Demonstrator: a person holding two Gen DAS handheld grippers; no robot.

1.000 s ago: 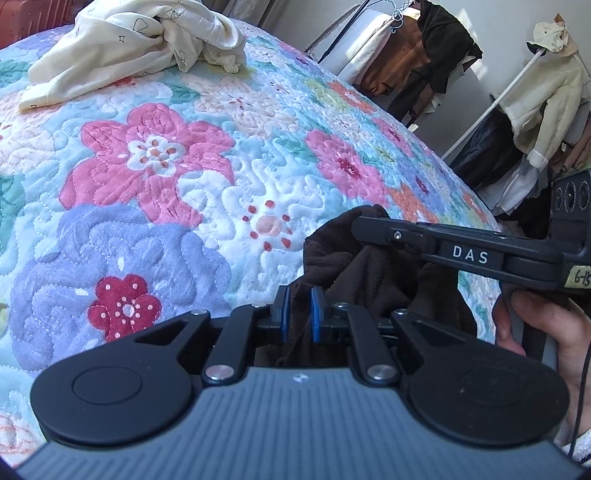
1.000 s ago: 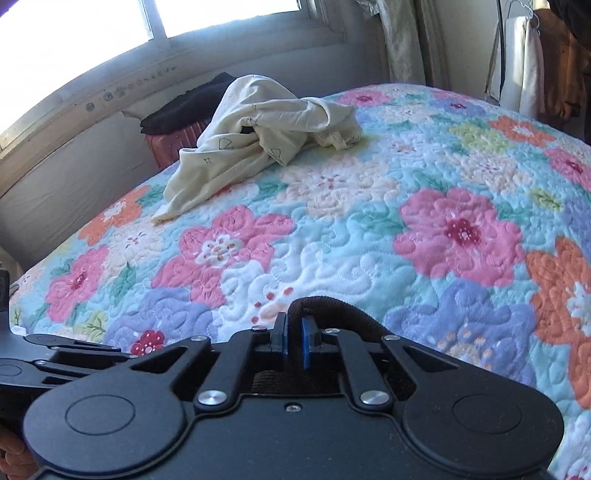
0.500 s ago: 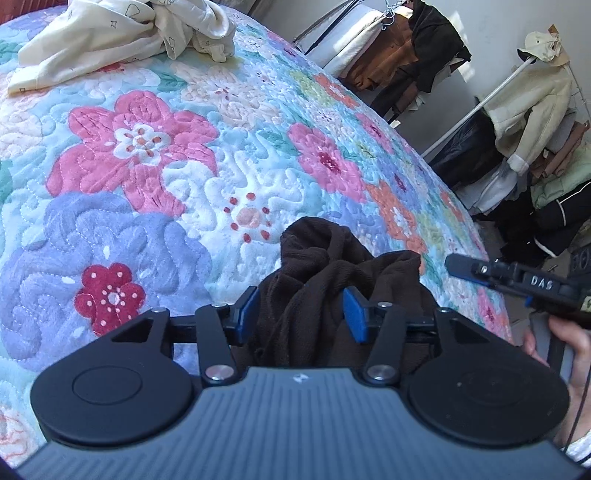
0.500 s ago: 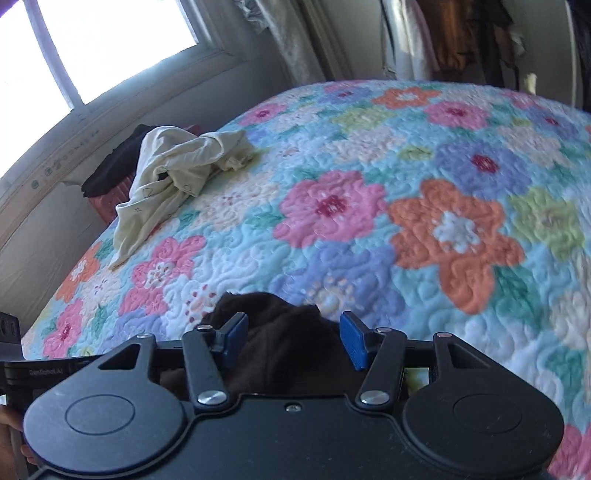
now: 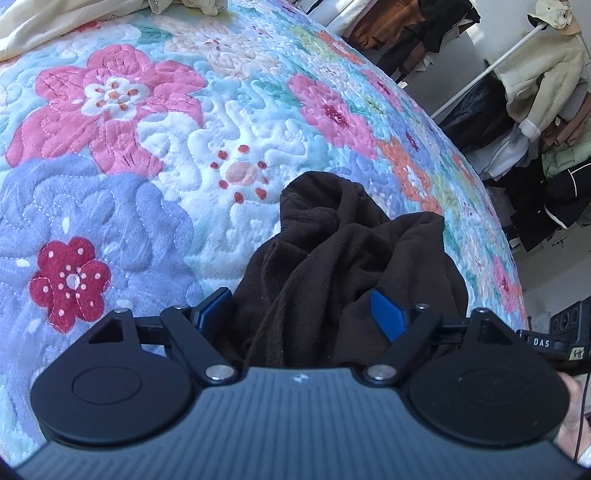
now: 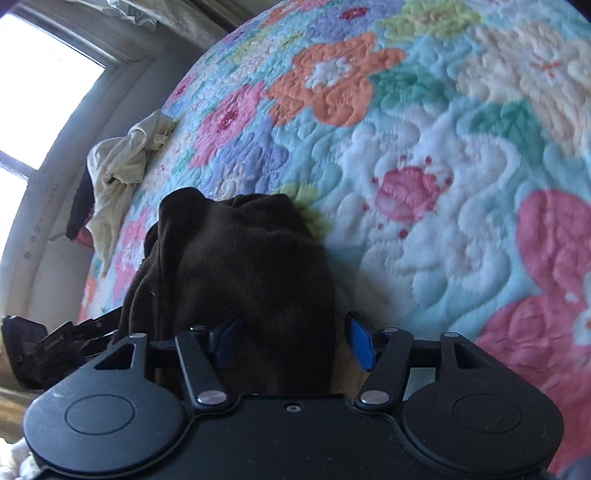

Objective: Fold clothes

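A crumpled dark brown garment (image 5: 332, 266) lies in a heap on the floral quilt (image 5: 147, 147) near the bed's edge. My left gripper (image 5: 301, 314) is open, its blue pads on either side of the heap, not pinching it. The same garment (image 6: 240, 277) fills the right wrist view. My right gripper (image 6: 291, 338) is open too, with the cloth between its spread fingers. The right gripper's body (image 5: 554, 339) shows at the left view's lower right edge. The left gripper's body (image 6: 55, 343) shows at the right view's lower left.
A cream garment (image 6: 118, 170) lies bunched at the far side of the quilt (image 6: 443, 184), below a window (image 6: 33, 92). It also shows in the left wrist view (image 5: 44, 22). A clothes rack with hanging coats (image 5: 535, 74) stands beyond the bed.
Both grippers were shut on the brown garment one second ago. Both have opened and let it drop in a heap. The right gripper has swung away to the right and tilted.
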